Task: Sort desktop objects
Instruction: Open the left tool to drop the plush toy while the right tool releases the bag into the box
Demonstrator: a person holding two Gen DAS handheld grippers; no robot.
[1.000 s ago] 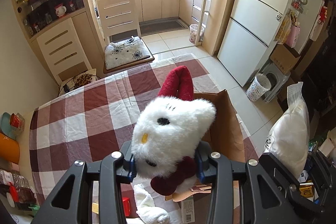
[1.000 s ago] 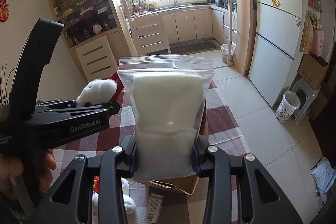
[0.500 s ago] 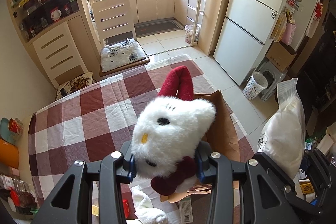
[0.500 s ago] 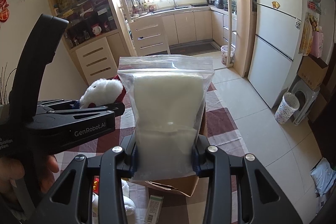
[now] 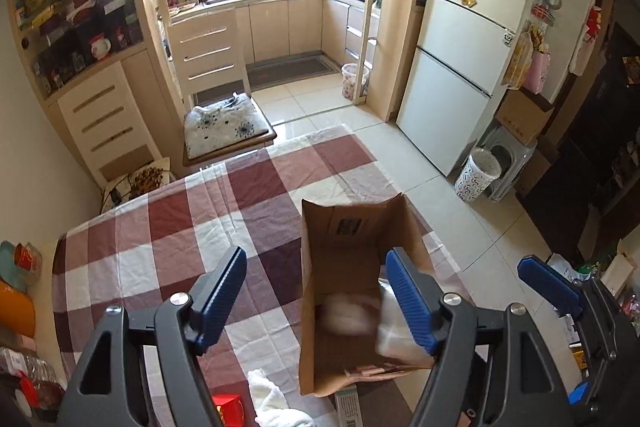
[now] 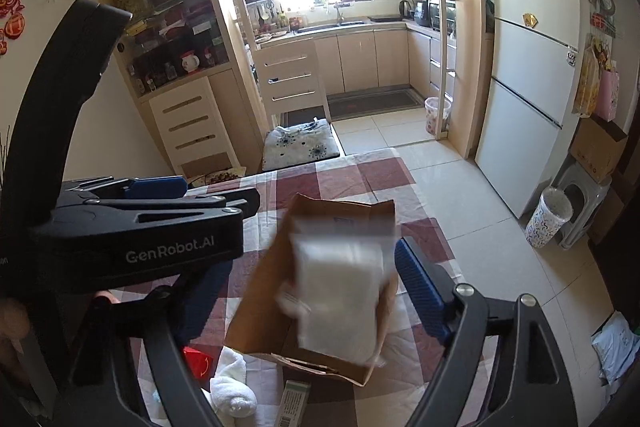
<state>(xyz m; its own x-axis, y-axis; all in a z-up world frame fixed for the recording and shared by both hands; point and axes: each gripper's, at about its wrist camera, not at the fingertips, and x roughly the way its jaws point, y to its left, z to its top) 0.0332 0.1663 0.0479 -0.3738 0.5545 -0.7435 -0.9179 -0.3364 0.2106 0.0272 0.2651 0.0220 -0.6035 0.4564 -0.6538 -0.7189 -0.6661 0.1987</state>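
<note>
An open cardboard box point(image 5: 344, 291) point(image 6: 264, 311) stands on the checked tablecloth point(image 5: 168, 239). My left gripper point(image 5: 316, 295) is open and empty above the box. A blurred white plush toy point(image 5: 346, 313) is inside the box. My right gripper point(image 6: 312, 291) is open above the box. A blurred clear zip bag of white stuff point(image 6: 340, 291) is in the box mouth between its fingers; it also shows in the left wrist view point(image 5: 400, 331). The left gripper's body point(image 6: 132, 239) fills the left of the right wrist view.
A white cloth point(image 5: 276, 399) point(image 6: 232, 383), a red carton point(image 5: 228, 407) point(image 6: 198, 363) and a small printed packet point(image 6: 292, 403) lie near the table's front. A chair with a cushion point(image 5: 224, 127) stands at the far edge. A fridge point(image 5: 468, 47) and bin point(image 5: 476, 175) are to the right.
Both grippers opened. The plush toy left my left gripper and the zip bag left my right gripper; both now appear blurred in the cardboard box.
</note>
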